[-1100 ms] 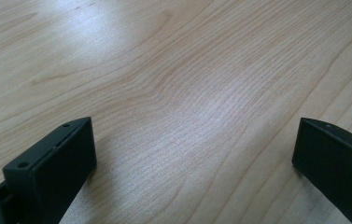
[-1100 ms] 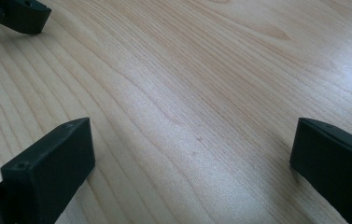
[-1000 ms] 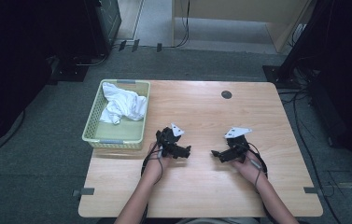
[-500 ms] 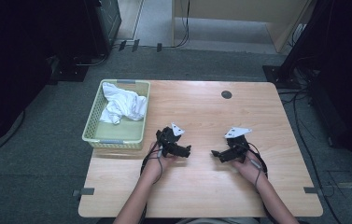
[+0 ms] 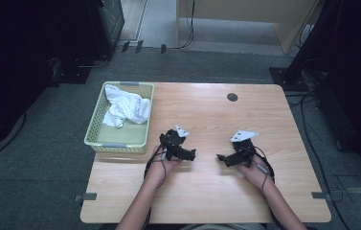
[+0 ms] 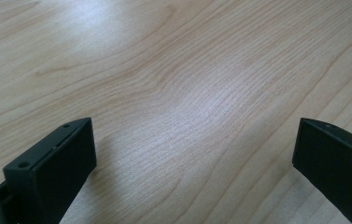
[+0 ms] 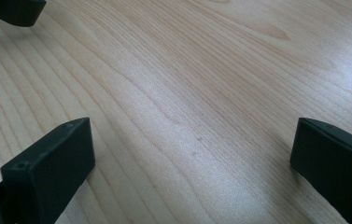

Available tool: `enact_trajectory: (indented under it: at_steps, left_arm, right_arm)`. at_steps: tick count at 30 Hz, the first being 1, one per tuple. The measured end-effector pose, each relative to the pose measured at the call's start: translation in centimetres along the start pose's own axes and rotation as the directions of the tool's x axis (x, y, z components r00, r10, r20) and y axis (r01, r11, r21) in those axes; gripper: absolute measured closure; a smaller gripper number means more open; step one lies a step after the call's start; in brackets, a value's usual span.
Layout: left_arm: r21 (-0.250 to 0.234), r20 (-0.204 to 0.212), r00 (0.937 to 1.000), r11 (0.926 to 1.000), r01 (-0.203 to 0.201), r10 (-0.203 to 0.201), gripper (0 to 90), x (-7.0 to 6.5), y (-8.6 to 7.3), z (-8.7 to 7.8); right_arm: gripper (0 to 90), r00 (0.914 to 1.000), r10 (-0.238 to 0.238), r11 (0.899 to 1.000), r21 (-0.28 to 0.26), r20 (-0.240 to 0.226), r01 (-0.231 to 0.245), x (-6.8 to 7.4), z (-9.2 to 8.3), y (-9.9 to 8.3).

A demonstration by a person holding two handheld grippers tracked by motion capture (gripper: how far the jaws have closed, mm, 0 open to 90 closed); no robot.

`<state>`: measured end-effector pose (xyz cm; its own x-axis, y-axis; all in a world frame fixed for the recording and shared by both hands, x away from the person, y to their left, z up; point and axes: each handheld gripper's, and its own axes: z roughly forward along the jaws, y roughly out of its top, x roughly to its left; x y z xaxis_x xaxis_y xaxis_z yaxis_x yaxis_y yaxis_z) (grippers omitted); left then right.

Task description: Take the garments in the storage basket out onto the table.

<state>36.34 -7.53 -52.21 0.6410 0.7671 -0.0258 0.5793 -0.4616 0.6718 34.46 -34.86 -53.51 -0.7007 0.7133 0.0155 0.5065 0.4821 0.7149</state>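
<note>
Looking down, the high view shows the left gripper (image 5: pixel 191 154) and right gripper (image 5: pixel 222 157) on the wooden table (image 5: pixel 207 201), well apart from the green basket (image 5: pixel 120 141) holding a crumpled white cloth (image 5: pixel 124 109). Each gripper view shows its jaws spread wide, empty, over bare wood.

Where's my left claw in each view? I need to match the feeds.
High view: left claw left of centre, beside the basket.
Left gripper view: its jaws at both bottom corners.
Right gripper view: dark tip, top-left corner.
Shared landmark: the wooden tabletop grain.
</note>
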Motion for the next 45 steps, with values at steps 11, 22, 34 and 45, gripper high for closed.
enact_trajectory:
  at_steps: [11, 22, 34, 45]
  left_arm:
    - [-0.016, 0.014, 0.9998, 0.9998, 0.015, -0.014, 0.0, 0.3, 0.4, -1.1]
    - [-0.031, 0.03, 0.9992, 0.9991, 0.028, -0.027, 0.0, 0.8, 0.6, -1.9]
    - [0.017, 0.068, 0.9961, 0.9983, 0.055, -0.056, 0.0, 0.9, 1.0, -2.9]
    - [0.009, 0.051, 0.9974, 0.9986, 0.051, -0.052, 0.0, 1.6, 1.0, -3.5]
  right_arm:
    - [0.0, 1.0, -0.001, 1.0, 0.0, 0.0, 0.001, 0.0, 0.0, 0.0]
    - [0.0, 1.0, 0.001, 1.0, 0.0, 0.001, -0.001, 0.0, 0.0, 0.0]
    - [0.0, 1.0, 0.0, 1.0, 0.0, 0.0, 0.0, 0.0, 0.0, 0.0]
    - [0.0, 1.0, 0.0, 1.0, 0.0, 0.001, 0.0, 0.0, 0.0, 0.0]
